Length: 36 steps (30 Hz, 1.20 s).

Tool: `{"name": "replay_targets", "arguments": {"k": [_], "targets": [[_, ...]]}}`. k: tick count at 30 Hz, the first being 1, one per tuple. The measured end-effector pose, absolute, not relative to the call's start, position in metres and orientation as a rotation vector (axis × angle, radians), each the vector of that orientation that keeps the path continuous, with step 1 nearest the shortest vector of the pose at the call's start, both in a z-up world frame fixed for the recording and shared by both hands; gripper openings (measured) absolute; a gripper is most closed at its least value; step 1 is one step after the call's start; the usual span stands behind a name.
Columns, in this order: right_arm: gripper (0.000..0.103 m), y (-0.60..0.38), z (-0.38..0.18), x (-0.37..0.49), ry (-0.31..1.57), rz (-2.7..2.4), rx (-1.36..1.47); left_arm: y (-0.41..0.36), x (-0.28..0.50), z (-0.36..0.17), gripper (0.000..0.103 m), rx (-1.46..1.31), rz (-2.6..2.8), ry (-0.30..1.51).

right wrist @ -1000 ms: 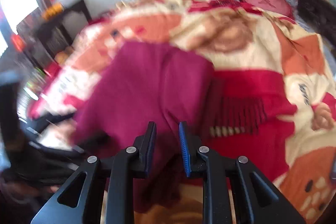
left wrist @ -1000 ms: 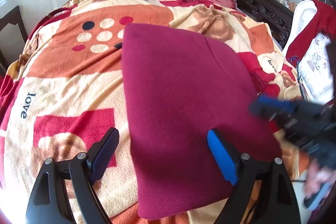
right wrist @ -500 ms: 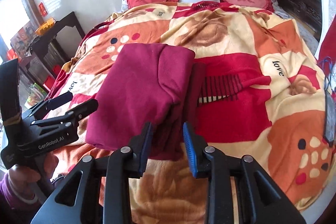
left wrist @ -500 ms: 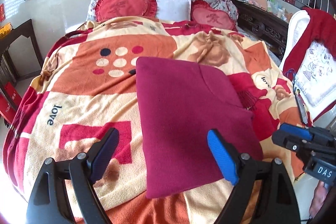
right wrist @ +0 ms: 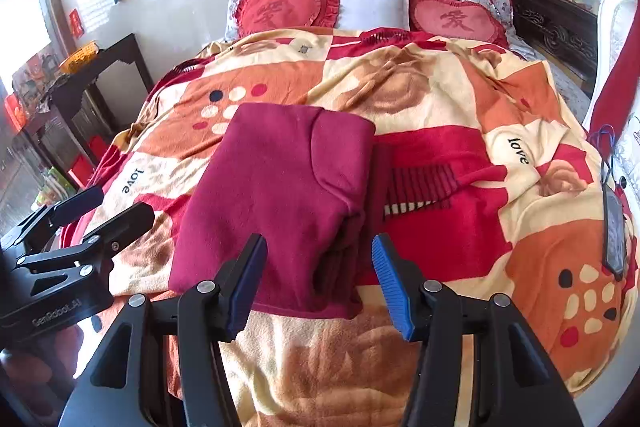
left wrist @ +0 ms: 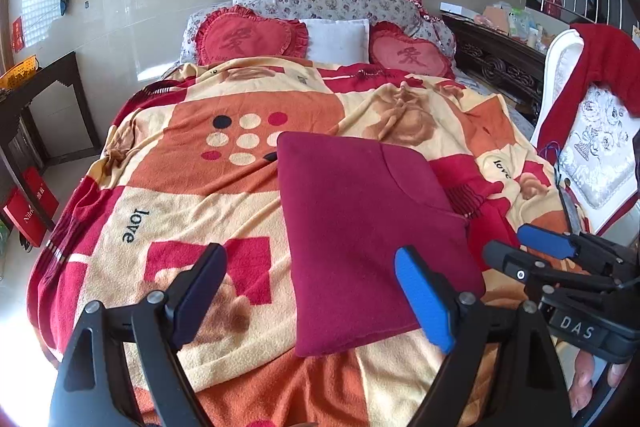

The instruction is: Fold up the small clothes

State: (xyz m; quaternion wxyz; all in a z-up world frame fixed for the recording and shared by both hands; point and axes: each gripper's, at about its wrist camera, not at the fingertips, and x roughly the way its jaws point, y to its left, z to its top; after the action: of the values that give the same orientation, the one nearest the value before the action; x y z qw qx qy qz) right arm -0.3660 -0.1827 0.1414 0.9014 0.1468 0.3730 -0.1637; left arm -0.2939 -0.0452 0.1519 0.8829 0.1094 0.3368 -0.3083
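A folded maroon garment (left wrist: 360, 227) lies flat on the patterned blanket (left wrist: 180, 187) of the bed; it also shows in the right wrist view (right wrist: 276, 195). My left gripper (left wrist: 316, 295) is open and empty, held back above the garment's near edge. My right gripper (right wrist: 320, 279) is open and empty, just short of the garment's near right corner. The right gripper also shows at the right of the left wrist view (left wrist: 528, 255), and the left gripper at the left of the right wrist view (right wrist: 104, 207).
Two red heart cushions (left wrist: 252, 39) and a white pillow (left wrist: 336, 39) lie at the head of the bed. A white chair with a red cloth (left wrist: 600, 67) stands to the right. A dark side table (right wrist: 100, 67) stands to the left. A phone (right wrist: 614, 227) lies on the blanket's right edge.
Both grippers have pulled back from the garment. The right gripper has opened from nearly shut. The garment lies still.
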Motion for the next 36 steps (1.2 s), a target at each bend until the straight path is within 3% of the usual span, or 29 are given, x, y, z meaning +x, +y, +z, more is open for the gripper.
{"name": "replay_targets", "arguments": {"k": [36], "targets": [[0.037,-0.187,0.147,-0.322,0.793,-0.318,0.261,-0.064,-0.259,0.148,0.089,0.235,-0.616,0.765]]}}
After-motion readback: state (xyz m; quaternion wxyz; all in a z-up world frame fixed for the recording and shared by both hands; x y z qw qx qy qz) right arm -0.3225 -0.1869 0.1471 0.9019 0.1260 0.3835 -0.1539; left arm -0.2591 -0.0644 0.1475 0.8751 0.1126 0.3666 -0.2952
